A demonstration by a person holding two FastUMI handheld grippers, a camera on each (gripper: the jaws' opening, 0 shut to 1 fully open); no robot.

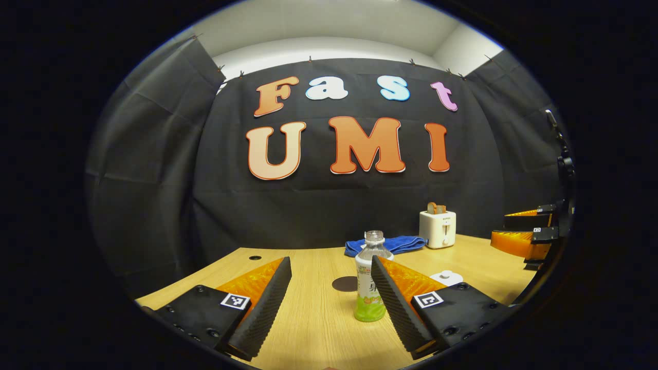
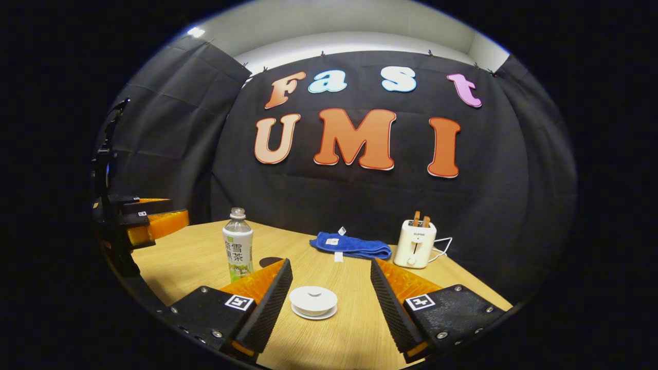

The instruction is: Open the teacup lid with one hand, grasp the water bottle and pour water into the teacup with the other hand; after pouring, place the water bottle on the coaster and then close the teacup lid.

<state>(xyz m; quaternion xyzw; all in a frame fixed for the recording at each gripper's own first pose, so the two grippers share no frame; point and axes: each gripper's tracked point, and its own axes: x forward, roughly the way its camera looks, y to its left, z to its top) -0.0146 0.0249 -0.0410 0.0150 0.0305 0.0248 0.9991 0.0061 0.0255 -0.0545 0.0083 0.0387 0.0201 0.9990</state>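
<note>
In the left gripper view my left gripper is open above the wooden table. Ahead of it stands an uncapped clear water bottle with a green label, just in front of the right finger. A dark round coaster lies to the bottle's left. The white lidded teacup peeks out behind the right finger. In the right gripper view my right gripper is open, and the teacup sits on its saucer between the fingers, lid on. The bottle and coaster stand farther left.
A blue towel and a white toaster with bread in it stand at the back of the table near the cloth wall. The left gripper shows at the left edge of the right gripper view, the right gripper at the right edge of the left gripper view.
</note>
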